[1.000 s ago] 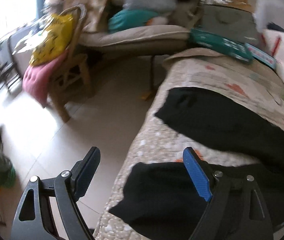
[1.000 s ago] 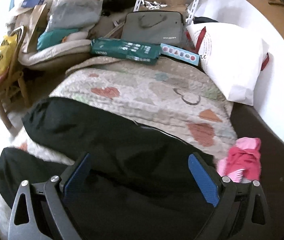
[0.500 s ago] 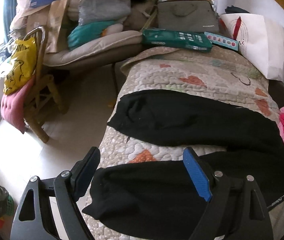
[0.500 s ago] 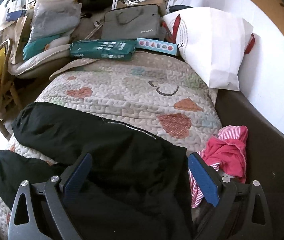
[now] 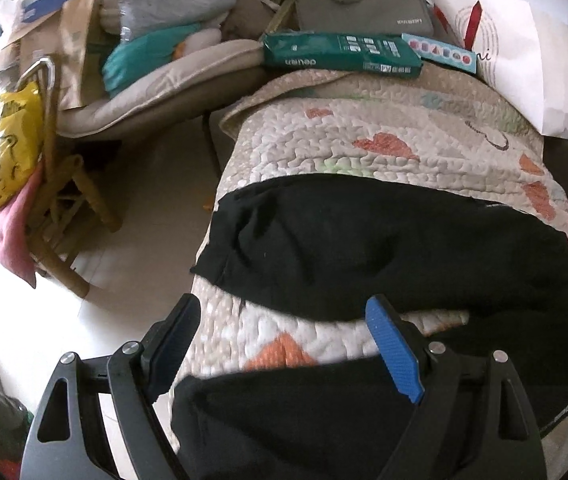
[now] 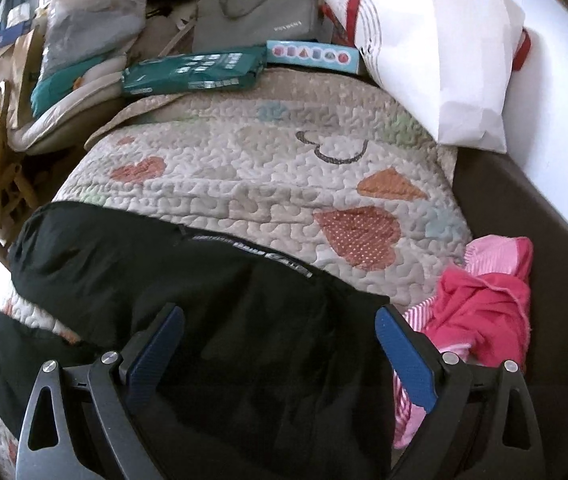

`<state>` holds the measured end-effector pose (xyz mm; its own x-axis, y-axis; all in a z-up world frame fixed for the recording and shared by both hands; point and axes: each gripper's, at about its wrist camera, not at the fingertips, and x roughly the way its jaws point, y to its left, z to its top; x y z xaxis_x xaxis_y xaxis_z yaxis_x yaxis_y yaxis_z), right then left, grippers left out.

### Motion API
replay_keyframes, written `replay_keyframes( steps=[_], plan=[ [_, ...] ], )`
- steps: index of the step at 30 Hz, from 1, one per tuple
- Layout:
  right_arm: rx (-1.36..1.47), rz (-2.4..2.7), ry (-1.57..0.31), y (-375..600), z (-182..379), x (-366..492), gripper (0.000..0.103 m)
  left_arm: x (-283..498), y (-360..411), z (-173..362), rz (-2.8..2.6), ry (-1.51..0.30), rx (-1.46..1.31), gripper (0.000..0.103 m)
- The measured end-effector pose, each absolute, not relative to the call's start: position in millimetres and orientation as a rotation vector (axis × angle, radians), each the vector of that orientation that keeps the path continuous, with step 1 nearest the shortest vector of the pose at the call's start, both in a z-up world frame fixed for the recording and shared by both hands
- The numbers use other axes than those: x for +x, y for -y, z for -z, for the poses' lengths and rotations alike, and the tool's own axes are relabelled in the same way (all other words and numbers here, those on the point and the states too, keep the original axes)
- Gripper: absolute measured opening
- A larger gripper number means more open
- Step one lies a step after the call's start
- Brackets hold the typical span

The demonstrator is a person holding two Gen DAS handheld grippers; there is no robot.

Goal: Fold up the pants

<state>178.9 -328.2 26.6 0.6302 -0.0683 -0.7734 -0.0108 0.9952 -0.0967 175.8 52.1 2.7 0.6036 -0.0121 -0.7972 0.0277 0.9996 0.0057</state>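
Observation:
Black pants (image 5: 383, 248) lie spread across a quilted bedspread (image 5: 383, 152), legs apart and running to the left. In the left wrist view the far leg crosses the middle and the near leg fills the bottom. My left gripper (image 5: 284, 316) hangs open above the strip of quilt between the two leg ends, holding nothing. In the right wrist view the pants (image 6: 224, 300) widen toward the waist, a white logo line along the upper edge. My right gripper (image 6: 280, 328) stands open over that waist part, empty.
A pink and red garment (image 6: 483, 304) lies bunched at the quilt's right edge. At the far end sit a green package (image 6: 196, 74), a grey laptop bag (image 6: 256, 12) and a white paper bag (image 6: 435, 52). Left of the bed are tiled floor (image 5: 136, 240) and a wooden chair (image 5: 60, 208).
Both views have swung to the right. The left gripper came from over the floor edge to above the pant legs; the right gripper shifted toward the waist and the pink garment. Both stay open.

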Motion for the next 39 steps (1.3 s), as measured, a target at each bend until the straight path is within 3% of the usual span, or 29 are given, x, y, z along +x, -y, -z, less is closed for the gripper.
replay_keyframes(
  steps=[18,29,36,39],
  plan=[
    [-0.113,-0.211,-0.980,325,3,247,0.098,311,-65,24,0.240,-0.985,0.009,0.085],
    [-0.179,-0.337,-1.057,289,40,303,0.083,368,-38,64,0.394,-1.078,0.158,0.085],
    [-0.154,-0.366,-1.093,289,59,320,0.082,380,-32,66,0.447,-1.068,0.197,0.085],
    [-0.163,-0.373,-1.090,289,59,317,0.074,372,-34,65,0.469,-1.064,0.187,0.070]
  ],
)
